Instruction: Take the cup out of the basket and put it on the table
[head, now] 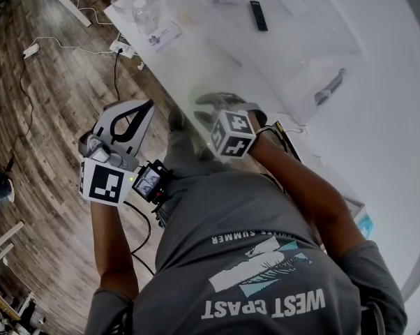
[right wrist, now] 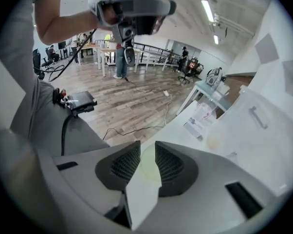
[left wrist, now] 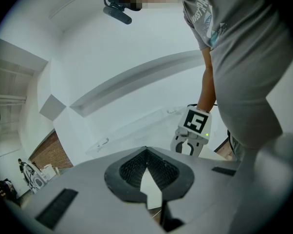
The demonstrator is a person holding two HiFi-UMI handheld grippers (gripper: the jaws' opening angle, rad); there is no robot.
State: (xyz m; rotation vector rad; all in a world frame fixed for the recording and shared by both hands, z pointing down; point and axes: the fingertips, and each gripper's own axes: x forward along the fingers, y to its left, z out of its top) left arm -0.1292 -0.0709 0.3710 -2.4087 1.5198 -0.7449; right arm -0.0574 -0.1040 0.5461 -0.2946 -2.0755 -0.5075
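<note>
A pale, see-through cup (right wrist: 147,165) shows as a faint yellowish disc on the white table (head: 377,117), near its front edge. My right gripper (right wrist: 147,152) points steeply down over it, open, its dark ribbed pads (right wrist: 170,164) on either side of the cup with a gap between them. In the head view the right gripper (head: 208,103) sits at the table's edge. My left gripper (head: 146,110) hangs off the table over the wooden floor; its pads meet at the tips, shut and empty. A large clear plastic container (head: 280,40) stands further back on the table.
A black remote (head: 258,15) lies inside the clear container's outline. A clear bottle (head: 145,12) and a printed card (head: 165,35) sit at the table's far left corner. Cables and a power strip (head: 119,46) lie on the wooden floor (head: 49,117).
</note>
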